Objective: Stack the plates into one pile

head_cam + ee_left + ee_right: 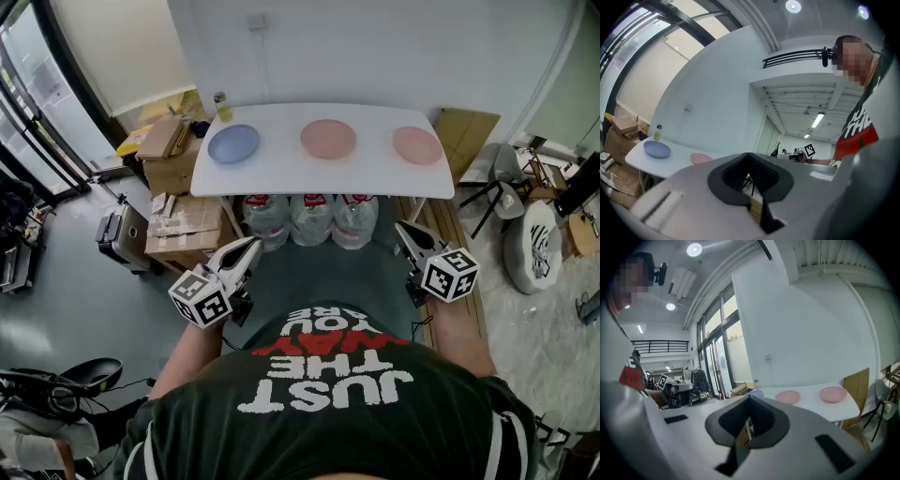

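Three plates lie in a row on the white table (281, 173): a blue plate (233, 144) at the left, a pink plate (328, 139) in the middle and a second pink plate (417, 145) at the right. My left gripper (253, 244) and right gripper (399, 227) hang near my torso, well short of the table, both shut and empty. In the left gripper view the blue plate (657, 149) and one pink plate (701, 158) show past the shut gripper (750, 174). The right gripper view shows both pink plates (787, 397) (833, 393) beyond its shut gripper (749, 420).
A small bottle (222, 106) stands at the table's back left corner. Large water bottles (309, 217) sit under the table. Cardboard boxes (183, 230) and a case (117, 234) crowd the floor at the left; chairs (502, 173) stand at the right.
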Tool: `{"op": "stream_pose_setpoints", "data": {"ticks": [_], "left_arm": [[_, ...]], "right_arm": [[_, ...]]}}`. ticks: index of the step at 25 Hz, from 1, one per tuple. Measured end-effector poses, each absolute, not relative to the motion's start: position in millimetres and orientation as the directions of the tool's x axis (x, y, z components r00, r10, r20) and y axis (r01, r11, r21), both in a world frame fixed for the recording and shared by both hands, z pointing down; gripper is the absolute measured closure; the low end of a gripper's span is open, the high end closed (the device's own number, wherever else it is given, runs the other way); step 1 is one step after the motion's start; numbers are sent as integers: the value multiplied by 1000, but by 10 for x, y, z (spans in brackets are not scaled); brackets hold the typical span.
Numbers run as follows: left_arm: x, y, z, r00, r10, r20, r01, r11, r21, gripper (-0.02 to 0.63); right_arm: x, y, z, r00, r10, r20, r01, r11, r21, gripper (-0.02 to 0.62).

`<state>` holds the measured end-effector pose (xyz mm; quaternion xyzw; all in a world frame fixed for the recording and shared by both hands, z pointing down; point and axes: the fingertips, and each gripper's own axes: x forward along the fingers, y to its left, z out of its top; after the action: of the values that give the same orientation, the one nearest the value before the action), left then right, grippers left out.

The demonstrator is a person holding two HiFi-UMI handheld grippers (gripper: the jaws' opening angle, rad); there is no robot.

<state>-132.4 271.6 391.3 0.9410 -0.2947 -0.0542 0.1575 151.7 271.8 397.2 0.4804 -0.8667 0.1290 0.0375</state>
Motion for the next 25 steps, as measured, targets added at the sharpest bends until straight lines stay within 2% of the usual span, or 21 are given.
{"op": "stream_pose_setpoints", "data": {"ticks": [13,18,25], "left_arm": [[-996,2620,3844,815,-580,-3,-547,-771,326,600],[-632,2613,3815,812,-583,-1,-552,-768,325,600],[-25,2545,3848,810,-586,-4,-549,-761,347,600]], "right_arm": [[1806,2629,3933,-543,-818,189,-838,512,-189,592],[2114,2672,3863,-549,-820,161,-833,520,-191,591],[2557,2739,3999,-594,-782,187,-804,578,-136,591]]}}
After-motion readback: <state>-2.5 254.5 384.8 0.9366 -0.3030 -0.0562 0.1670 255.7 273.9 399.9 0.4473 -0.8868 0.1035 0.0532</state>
